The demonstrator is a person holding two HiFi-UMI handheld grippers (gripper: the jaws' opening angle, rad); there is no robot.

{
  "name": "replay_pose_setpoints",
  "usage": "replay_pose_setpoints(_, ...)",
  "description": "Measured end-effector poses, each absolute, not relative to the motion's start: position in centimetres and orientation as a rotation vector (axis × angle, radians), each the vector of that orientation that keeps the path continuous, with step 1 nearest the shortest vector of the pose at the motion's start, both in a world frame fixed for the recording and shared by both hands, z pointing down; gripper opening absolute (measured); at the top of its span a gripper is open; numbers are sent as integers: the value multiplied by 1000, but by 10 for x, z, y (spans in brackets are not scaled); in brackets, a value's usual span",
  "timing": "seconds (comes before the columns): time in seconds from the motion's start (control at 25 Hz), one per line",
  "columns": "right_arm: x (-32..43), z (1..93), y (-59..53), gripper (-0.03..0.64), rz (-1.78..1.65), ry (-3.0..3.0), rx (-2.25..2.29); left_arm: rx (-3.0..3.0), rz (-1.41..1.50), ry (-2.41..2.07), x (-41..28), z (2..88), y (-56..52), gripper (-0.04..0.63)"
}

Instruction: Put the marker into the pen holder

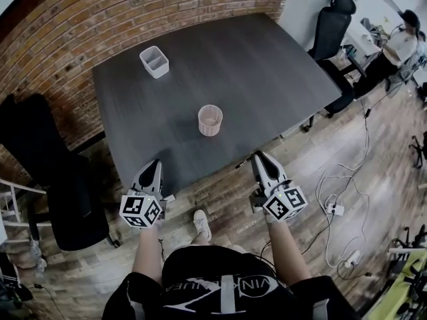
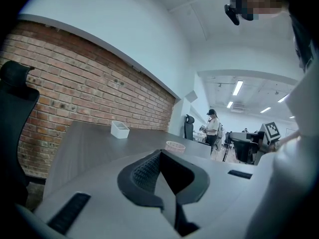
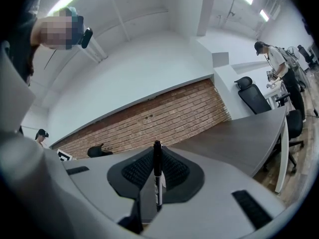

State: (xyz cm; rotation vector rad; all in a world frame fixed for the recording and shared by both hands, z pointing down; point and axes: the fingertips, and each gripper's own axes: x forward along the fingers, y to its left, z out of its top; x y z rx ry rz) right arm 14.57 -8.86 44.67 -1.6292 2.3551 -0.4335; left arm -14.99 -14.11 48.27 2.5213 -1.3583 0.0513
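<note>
The pink mesh pen holder [image 1: 210, 120] stands upright in the near middle of the dark table [image 1: 267, 65]; the left gripper view shows this pen holder [image 2: 175, 146] ahead. My right gripper [image 1: 259, 157] hovers at the table's near edge, right of the holder, shut on a black marker [image 3: 157, 176] with a white label. The marker stands along the jaws and its tip pokes past them. My left gripper [image 1: 155, 167] hangs at the near edge to the holder's left. Its pads [image 2: 149, 171] meet with nothing between them.
A white open box [image 1: 154, 61] sits at the table's far left, also seen from the left gripper as the box [image 2: 119, 129]. A brick wall runs behind the table. Black office chairs stand at the left [image 1: 47, 172] and far right [image 1: 332, 25]. A person [image 1: 400, 42] stands at the right; cables [image 1: 347, 199] lie on the wooden floor.
</note>
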Motion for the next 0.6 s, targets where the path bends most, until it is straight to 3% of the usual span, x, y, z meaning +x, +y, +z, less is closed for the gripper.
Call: replay_pose_setpoints(0.6, 136, 416, -179, 55, -394, 2318, -1541, 2566, 15, -1280, -127, 482, -223, 14)
